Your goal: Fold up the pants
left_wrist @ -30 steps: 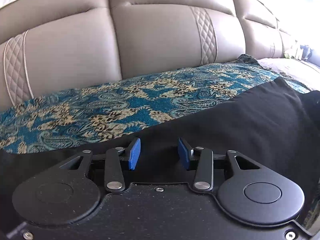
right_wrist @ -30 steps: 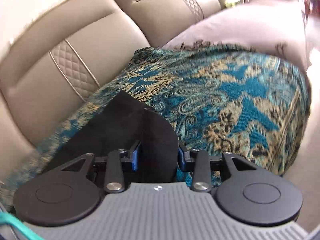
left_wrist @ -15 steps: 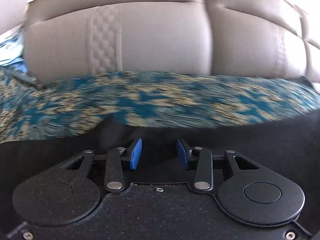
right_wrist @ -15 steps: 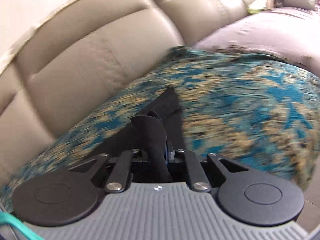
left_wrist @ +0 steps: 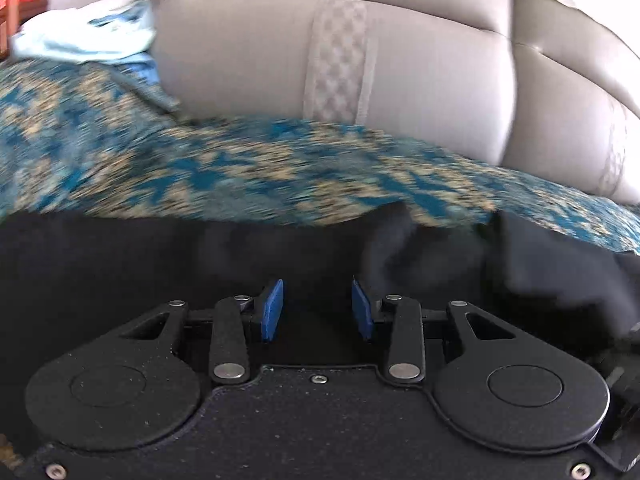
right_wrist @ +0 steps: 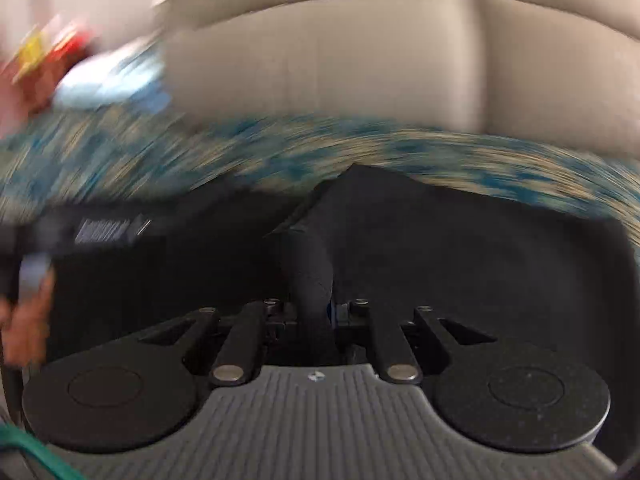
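Observation:
The black pants (left_wrist: 120,264) lie spread on a teal and gold patterned cover over a sofa seat. My left gripper (left_wrist: 317,308) is open, its blue pads (left_wrist: 272,310) apart just above the black fabric, nothing between them. My right gripper (right_wrist: 316,312) is shut on a bunched fold of the pants (right_wrist: 308,268), which rises from the jaws. More of the pants (right_wrist: 460,248) spreads beyond it. The right wrist view is motion-blurred.
The patterned cover (left_wrist: 240,172) lies over the seat, with the beige leather sofa back (left_wrist: 420,72) behind. A light blue cloth (left_wrist: 88,40) lies at the far left on the sofa. The left gripper body and a hand (right_wrist: 28,320) show at the left of the right wrist view.
My right gripper has shut on a fold of the pants and swung left with it. My left gripper stayed open and turned left over the fabric.

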Available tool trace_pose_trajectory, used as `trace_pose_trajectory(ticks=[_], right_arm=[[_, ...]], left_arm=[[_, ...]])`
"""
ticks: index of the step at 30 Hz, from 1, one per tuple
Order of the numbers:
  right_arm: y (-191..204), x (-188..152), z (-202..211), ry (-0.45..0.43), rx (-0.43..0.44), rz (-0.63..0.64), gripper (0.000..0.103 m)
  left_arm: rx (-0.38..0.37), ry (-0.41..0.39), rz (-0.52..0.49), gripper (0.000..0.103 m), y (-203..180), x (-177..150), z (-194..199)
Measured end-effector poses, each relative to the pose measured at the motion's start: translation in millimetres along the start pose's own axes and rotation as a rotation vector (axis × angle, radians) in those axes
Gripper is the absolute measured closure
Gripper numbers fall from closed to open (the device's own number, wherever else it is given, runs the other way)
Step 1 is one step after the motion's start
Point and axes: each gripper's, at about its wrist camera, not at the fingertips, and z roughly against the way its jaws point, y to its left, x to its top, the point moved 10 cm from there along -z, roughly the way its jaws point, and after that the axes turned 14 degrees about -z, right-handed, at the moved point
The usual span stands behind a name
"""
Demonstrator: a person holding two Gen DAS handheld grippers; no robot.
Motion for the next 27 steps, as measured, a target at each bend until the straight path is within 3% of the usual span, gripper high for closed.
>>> trace_pose_trajectory(ticks=[5,10,13,15,17,21,27], right_arm=[[66.6,-28.7,-6.1,0.008,0.041,0.189,0.088],[75.5,-35.3,-2.7,-0.023,0.021,0.256,0.083],[77.0,-38.4,0.5,-0.019,0.050,0.264,0.067],[78.6,-42.7,2.5,-0.014,0.082,0.262,0.044],[80.9,-50.7,8.0,-0.002,0.130,0.261,0.034],[82.5,-73.1,27.0,0.013,0.203,0.292,0.028],[63.7,-86.1,56.8,-0.044,0.210,0.233,0.023]], left_arm=[[0.016,0.009,0.025,0.065,30.7,-20.1,25.3],[-0.005,-0.001,-0.001,0.062,29.4,-28.6,41.0],[-0.035,-0.018,-0.009,0.061,18.6,-26.1,47.4],[-0.052,-0.037,-0.020,0.060,10.9,-22.2,52.7],[-0.067,-0.052,-0.029,0.059,3.6,-17.4,55.5],[-0.104,-0.078,-0.057,0.058,-14.3,-12.5,63.4],[-0.146,-0.097,-0.122,0.058,-48.3,-17.5,69.3]])
